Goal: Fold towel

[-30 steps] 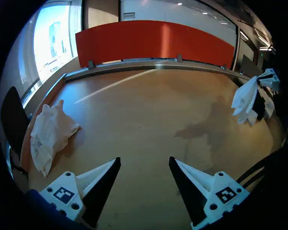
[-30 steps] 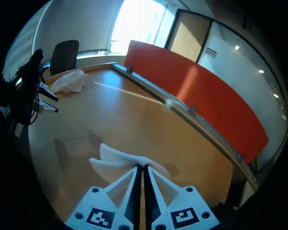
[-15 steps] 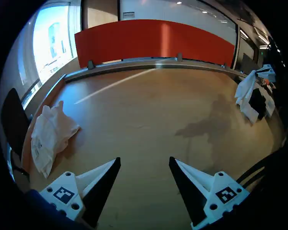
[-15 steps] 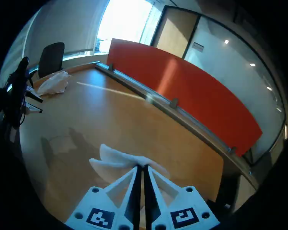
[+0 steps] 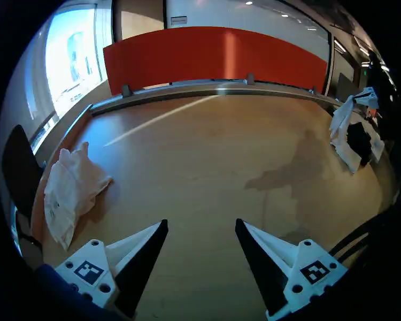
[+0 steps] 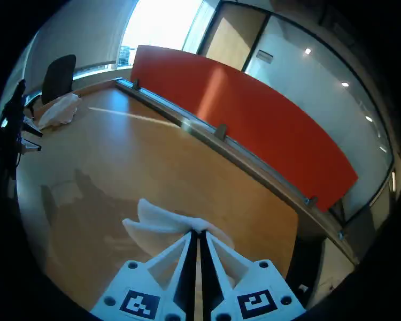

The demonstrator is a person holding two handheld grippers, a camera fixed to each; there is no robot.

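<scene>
A white towel hangs bunched from my right gripper, which is shut on it above the wooden table. In the left gripper view the same towel dangles at the far right edge, under the right gripper. My left gripper is open, with nothing between its fingers, low over the table's near side. It also appears small at the far left of the right gripper view. A second white towel lies crumpled at the table's left end.
An orange partition with a metal rail runs along the table's far edge. A black chair stands beyond the left end, by the crumpled towel. Bright windows are behind it. Bare wood spreads between the grippers.
My right gripper has swung with the towel, so the room slides left in its view. In the left gripper view the held towel has shifted right and slightly up. The left gripper stays still.
</scene>
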